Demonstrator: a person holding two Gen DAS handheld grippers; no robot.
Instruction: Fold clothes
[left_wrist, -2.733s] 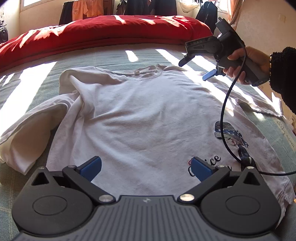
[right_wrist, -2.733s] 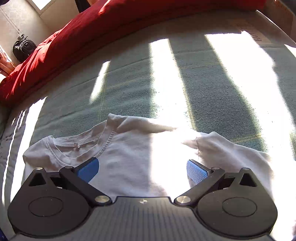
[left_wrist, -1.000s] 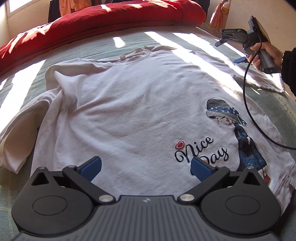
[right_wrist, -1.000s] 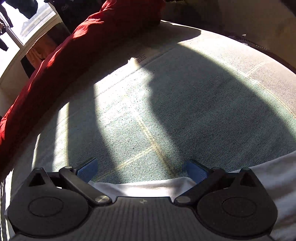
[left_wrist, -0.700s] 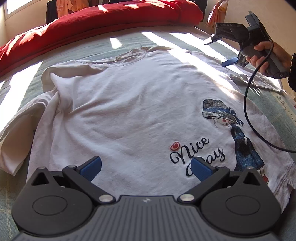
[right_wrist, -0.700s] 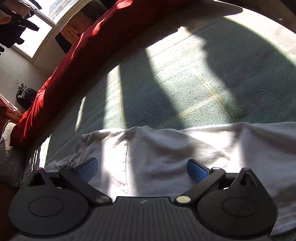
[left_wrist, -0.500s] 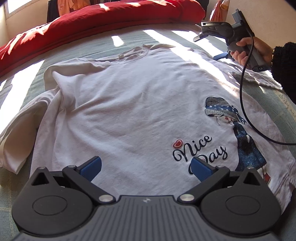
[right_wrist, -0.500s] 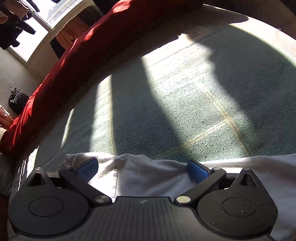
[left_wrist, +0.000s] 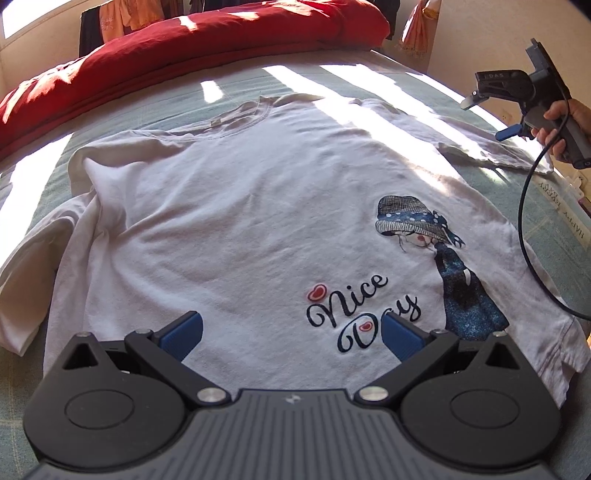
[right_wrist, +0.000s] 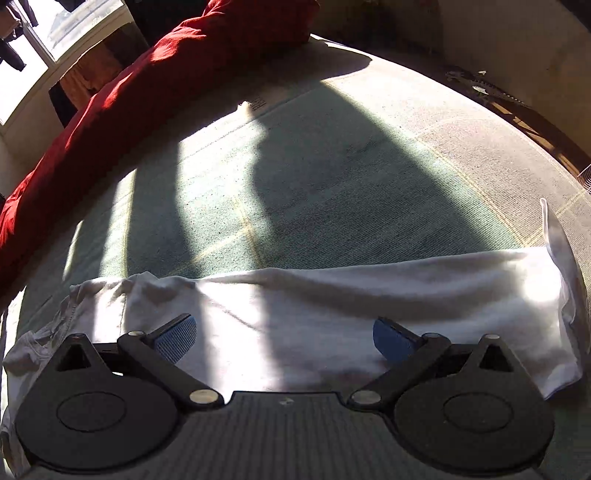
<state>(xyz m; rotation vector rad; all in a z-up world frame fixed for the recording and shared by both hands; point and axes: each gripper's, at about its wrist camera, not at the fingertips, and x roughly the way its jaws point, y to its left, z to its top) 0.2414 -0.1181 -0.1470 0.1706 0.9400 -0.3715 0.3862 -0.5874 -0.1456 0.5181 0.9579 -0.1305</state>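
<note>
Now both tongs gape wide, left tongs and right tongs over the white T-shirt; red duvet bunched beyond, bed bare.

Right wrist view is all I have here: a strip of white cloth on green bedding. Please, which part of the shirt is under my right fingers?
Observer: In the left wrist view, the right gripper hovers above the white cotton T-shirt's sleeve, apart from it.
Operator: Is the other sleeve flat as well?
Observer: No, that sleeve is bunched and partly folded at the shirt's side.
Operator: Where is the left gripper?
Observer: The left gripper is open above the hem, near the "Nice Day" print.
</note>
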